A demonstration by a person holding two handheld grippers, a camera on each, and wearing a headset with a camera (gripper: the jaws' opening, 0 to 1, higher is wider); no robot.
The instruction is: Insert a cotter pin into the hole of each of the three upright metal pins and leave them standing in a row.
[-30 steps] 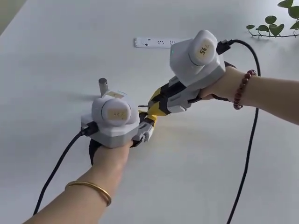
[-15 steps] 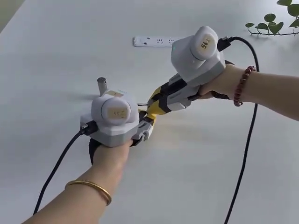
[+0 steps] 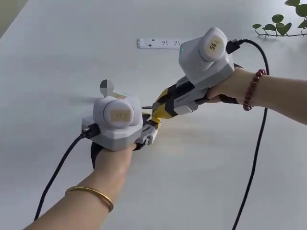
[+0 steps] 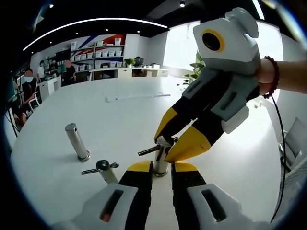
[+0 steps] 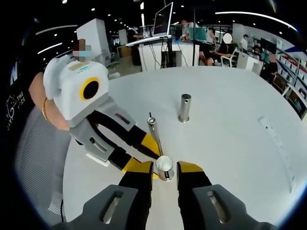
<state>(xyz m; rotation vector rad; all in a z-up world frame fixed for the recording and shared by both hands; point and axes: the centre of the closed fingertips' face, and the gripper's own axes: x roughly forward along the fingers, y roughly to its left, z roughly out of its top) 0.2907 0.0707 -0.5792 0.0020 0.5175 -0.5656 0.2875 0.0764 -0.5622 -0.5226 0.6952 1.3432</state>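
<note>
Bare steel pin point(image 4: 76, 140) and the cottered one point(image 4: 106, 171) stand at left on the bench point(image 4: 120, 120). Your left tongs point(image 4: 164, 167) are clenched on the third smooth round pin point(image 4: 160, 170), upright. Right tongs point(image 4: 165, 143) pinch the thin wire cotter pin point(image 4: 148, 150) at its top; come in crooked and it could skid off the polished steel or tip it.
</note>
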